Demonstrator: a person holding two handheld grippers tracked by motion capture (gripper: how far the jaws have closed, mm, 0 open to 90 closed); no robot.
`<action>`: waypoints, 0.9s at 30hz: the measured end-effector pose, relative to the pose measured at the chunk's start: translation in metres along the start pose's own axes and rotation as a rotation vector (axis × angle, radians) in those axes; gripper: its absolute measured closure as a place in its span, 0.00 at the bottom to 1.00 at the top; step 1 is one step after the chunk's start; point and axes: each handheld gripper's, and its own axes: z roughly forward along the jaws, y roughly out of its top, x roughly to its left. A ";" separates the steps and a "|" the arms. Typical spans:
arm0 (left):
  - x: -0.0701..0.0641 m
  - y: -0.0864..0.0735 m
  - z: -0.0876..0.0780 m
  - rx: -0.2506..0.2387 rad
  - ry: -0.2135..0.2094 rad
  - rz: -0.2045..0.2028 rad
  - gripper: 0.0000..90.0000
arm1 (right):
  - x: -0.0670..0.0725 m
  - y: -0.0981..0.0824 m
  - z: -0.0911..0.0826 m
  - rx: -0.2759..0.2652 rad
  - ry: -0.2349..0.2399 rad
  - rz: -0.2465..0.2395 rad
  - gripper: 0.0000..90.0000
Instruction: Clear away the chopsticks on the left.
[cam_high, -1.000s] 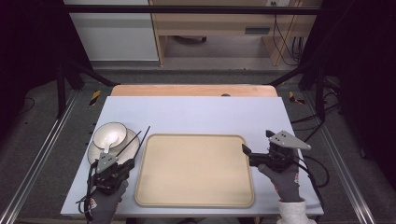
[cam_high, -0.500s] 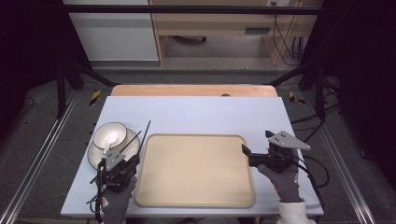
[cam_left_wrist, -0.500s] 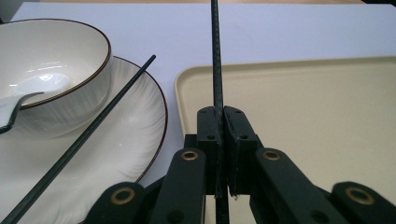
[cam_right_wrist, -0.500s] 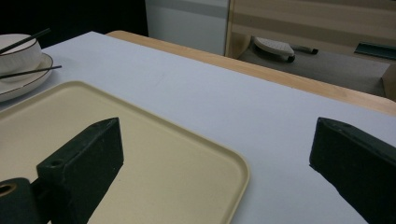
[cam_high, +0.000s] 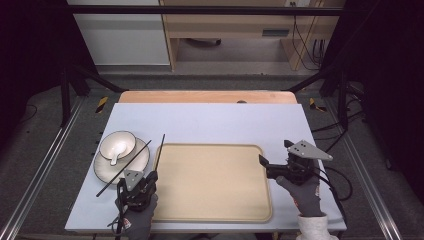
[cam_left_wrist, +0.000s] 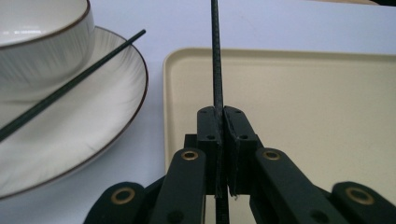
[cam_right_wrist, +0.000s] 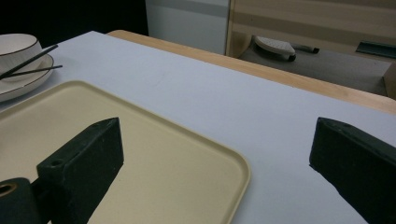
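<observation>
My left gripper (cam_high: 150, 177) is shut on a thin black chopstick (cam_high: 160, 151), which runs away from me along the left rim of the beige tray (cam_high: 212, 182). In the left gripper view the chopstick (cam_left_wrist: 216, 56) is pinched between the closed pads, over the tray's rim (cam_left_wrist: 168, 93). A second chopstick (cam_high: 125, 167) lies slanted across the white plate (cam_high: 137, 162), beside a bowl (cam_high: 124, 141) with a white spoon (cam_high: 116, 151) in it. My right gripper (cam_high: 275, 152) stands open at the tray's right edge, holding nothing. In the right gripper view its jaws (cam_right_wrist: 217, 126) straddle the tray's corner (cam_right_wrist: 233, 163).
The plate (cam_left_wrist: 93, 121) and bowl (cam_left_wrist: 42, 46) sit just left of the tray on the pale blue table top (cam_high: 210, 122). A wooden strip (cam_high: 205, 96) borders the far edge. Black frame rails run along both sides of the table.
My left gripper has moved right, from beside the plate to the tray's left edge, carrying one chopstick with it. The other chopstick still lies on the plate. The right gripper has kept still.
</observation>
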 end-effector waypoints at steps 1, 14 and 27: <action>-0.001 -0.003 0.001 0.005 0.001 -0.003 0.95 | 0.000 0.000 0.001 -0.001 0.002 -0.001 0.03; -0.001 -0.015 0.016 0.053 0.045 0.008 0.95 | 0.002 -0.002 0.003 0.012 -0.001 -0.009 0.03; -0.003 -0.017 0.017 0.102 0.056 0.015 0.95 | 0.002 -0.002 0.005 0.023 -0.001 -0.016 0.03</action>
